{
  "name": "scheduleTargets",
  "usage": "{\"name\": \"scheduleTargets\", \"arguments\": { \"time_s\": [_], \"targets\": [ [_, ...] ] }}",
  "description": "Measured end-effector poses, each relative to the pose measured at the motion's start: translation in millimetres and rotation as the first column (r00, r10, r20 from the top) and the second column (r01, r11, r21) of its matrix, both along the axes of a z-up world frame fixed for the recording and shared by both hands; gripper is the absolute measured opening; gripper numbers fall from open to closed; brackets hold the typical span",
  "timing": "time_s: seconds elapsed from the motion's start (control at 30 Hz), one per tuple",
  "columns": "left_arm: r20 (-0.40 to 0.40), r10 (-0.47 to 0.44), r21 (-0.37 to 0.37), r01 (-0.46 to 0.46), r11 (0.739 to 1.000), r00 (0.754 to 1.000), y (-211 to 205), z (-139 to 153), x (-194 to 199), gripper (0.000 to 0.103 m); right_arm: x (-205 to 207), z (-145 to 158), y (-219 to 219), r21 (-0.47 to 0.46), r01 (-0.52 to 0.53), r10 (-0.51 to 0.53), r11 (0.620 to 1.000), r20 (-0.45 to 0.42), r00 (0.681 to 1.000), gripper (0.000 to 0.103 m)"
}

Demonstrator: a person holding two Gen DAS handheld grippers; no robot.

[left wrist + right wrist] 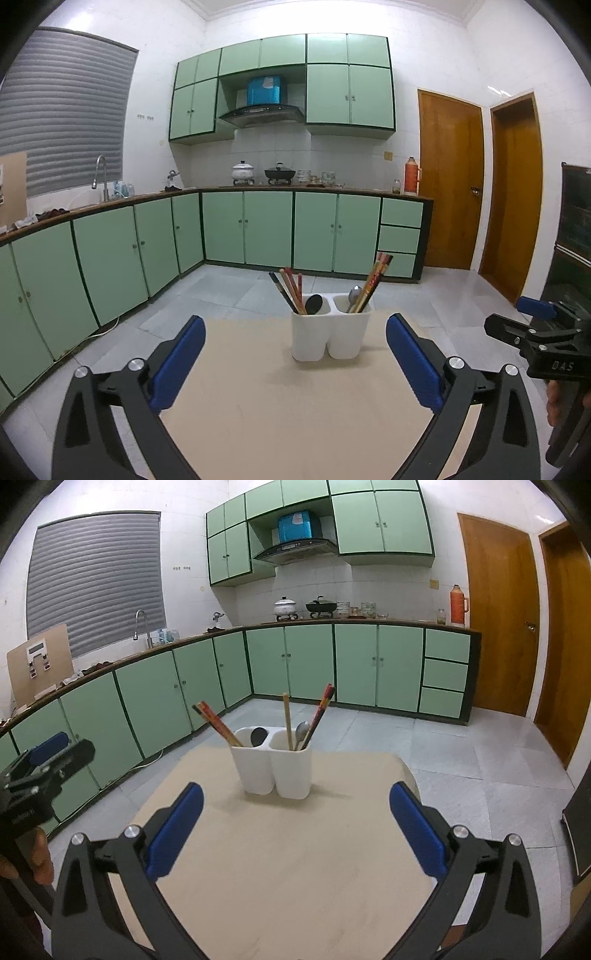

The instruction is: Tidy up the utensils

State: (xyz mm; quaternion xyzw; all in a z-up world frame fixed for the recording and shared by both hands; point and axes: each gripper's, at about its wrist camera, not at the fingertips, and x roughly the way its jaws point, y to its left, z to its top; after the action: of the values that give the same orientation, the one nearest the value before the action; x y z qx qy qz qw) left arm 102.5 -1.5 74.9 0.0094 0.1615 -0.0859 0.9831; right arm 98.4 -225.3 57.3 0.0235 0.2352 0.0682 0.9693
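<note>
Both claws stand released, jaws spread wide with nothing between them. The left gripper (295, 363) has bare table (258, 406) under its blue pads, and the white two-cup utensil holder (330, 332) stands straight ahead of it, just right of its centre line and well beyond the fingertips. The right gripper (295, 830) faces the same holder (273, 768) from the other side, a little left of its centre line, at what looks like much the same reach, so neither hand is clearly nearer. The utensils stand with their long axes near upright, leaning outward: chopsticks (290, 291) and a dark spoon (314, 303) in the left cup, a metal spoon (354, 295) and more chopsticks in the right. Judging from this, little seems left to sort. The cups' insides and the utensils' lower ends are hidden, the table's near edge is cut off by the claws, and the exact number of chopsticks is hard to make out.
</note>
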Motion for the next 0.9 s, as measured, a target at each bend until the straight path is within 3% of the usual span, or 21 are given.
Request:
{"name": "scheduleTargets", "arguments": {
  "time_s": [0.37, 0.9],
  "targets": [
    [-0.008, -0.011, 0.012, 0.011, 1.000, 1.000, -9.1, 2.1, -16.5, 0.097, -15.4, 11.0, 10.1, -0.020, -0.032, 0.032, 0.999, 0.013, 0.999, 0.098],
    [-0.079, 0.031, 0.017, -0.030, 0.999, 0.996, -8.6, -22.9, -6.4, 0.097, 2.5, -10.1, 21.6, -0.042, -0.035, 0.033, 0.999, -0.051, 0.998, 0.098]
  ]
}}
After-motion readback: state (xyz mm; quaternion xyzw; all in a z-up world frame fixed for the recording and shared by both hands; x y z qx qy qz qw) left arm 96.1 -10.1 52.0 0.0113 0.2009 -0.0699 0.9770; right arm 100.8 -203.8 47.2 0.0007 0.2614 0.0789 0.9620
